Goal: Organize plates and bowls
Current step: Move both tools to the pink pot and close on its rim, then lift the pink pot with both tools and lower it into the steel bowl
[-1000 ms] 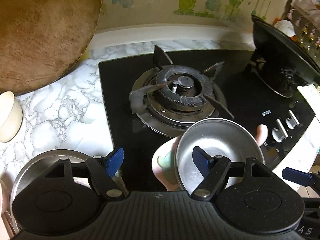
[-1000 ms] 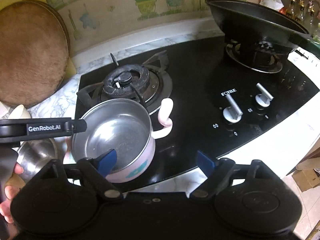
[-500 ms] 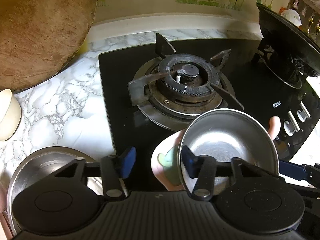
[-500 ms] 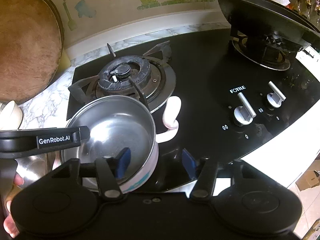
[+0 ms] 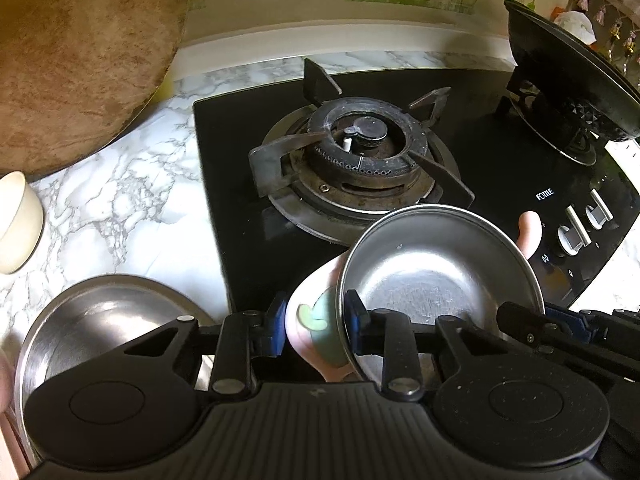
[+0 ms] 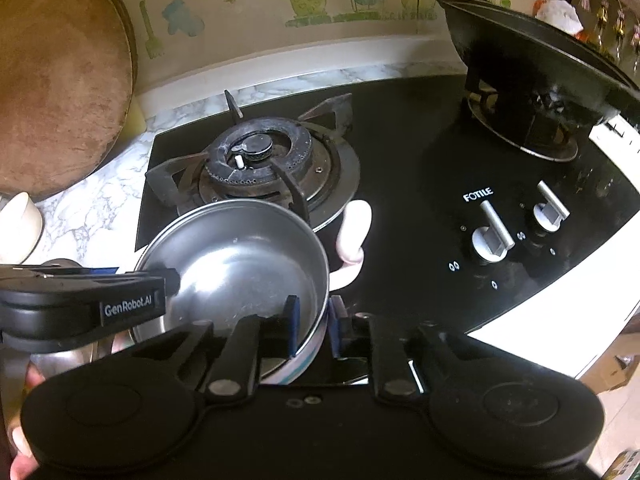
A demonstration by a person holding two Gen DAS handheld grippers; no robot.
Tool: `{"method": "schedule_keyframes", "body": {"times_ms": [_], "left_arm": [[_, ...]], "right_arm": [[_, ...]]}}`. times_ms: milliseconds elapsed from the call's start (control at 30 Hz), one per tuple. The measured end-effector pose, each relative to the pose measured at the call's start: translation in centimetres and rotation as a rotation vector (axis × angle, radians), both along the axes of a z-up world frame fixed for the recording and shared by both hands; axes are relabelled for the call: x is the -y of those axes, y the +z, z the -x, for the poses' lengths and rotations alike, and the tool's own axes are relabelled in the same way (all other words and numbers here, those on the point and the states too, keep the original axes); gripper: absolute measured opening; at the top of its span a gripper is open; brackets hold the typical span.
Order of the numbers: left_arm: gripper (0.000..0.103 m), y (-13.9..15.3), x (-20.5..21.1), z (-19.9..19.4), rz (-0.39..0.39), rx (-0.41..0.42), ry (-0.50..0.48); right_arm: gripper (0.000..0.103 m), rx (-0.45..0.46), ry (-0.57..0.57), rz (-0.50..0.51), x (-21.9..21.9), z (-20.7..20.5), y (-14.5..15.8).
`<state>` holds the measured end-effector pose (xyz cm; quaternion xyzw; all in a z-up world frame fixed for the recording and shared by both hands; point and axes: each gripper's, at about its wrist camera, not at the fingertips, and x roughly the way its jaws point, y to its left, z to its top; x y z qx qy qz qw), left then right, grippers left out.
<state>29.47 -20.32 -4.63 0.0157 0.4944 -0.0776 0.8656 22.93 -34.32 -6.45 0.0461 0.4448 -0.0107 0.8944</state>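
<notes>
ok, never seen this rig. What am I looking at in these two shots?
No robot: a person holds a two-finger gripper in each hand, each with a fisheye camera looking along its fingers. One picture is from the left hand's camera, the other from the right's. Both show a marble counter, a black gas hob, a black wok on its right burner, a round wooden board, a cream cup and a steel bowl. The left gripper and right gripper are closing on opposite sides of a pink steel-lined bowl, its wall between each pair of jaws.
</notes>
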Motion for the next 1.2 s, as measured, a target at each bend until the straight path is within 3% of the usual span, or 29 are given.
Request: {"method": "schedule_keyframes", "body": {"times_ms": [267,600,833,1200], "left_arm": [[0.028,1.4,-0.9,1.6,0.018,0.011,0.010],[0.028,5.2,-2.6,4.2,0.053,0.069,0.050],[0.028,7.1,-5.5,6.1,0.039,0.104,0.136],[0.029,7.7,-11.4,8.6,0.023,0.114,0.310]], "right_arm": [[0.011,0.015,0.022,0.019,-0.7,1.4,0.7],[0.011,0.072,0.076,0.029,-1.6,3.5,4.0],[0.011,0.105,0.157,0.025,-3.8,4.1,5.7],[0.010,0.122,0.340,-0.002,-9.2,3.7,6.6]]}}
